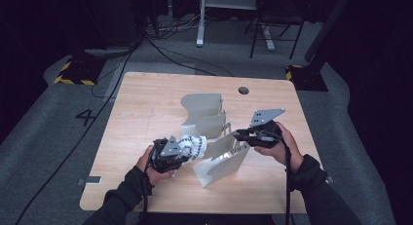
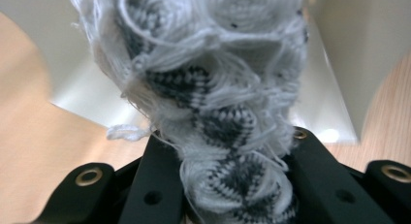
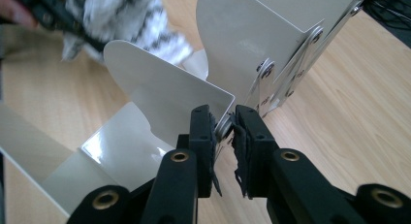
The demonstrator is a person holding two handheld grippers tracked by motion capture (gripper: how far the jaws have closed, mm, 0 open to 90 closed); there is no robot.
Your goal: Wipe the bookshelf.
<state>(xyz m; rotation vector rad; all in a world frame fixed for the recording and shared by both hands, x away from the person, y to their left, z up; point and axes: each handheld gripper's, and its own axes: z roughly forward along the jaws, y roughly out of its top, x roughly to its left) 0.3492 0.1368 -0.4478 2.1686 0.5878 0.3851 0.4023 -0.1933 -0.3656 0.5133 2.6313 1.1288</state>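
High view: we have the left gripper point(image 1: 181, 150) clamped on a fuzzy white-and-grey knitted sock point(image 1: 192, 145), held just above the light wooden table point(image 1: 146, 113), right beside the open mouth of the cream folded sheet-metal bin point(image 1: 221, 161). The right gripper point(image 1: 239, 135) pinches that bin's upper edge, with a second matching cream bin point(image 1: 202, 108) hinged behind it. Risk: the bin is tilted and steadied by one thin edge only, so a push from the sock could swing it.

Left gripper view: fingers point(image 2: 160, 175) are nearly shut, squeezing the sock's point(image 2: 208, 88) lower part. Most of the sock bulges free ahead of them; loose yarn loops could snag on the bin's rim, and the soft knit could slide out.

Right gripper view: fingers point(image 3: 201, 132) are close together on the bin wall's point(image 3: 165, 88) corner. The grip sits near a rivet, contact area looks small; we judge it could slip off if the bin twists.
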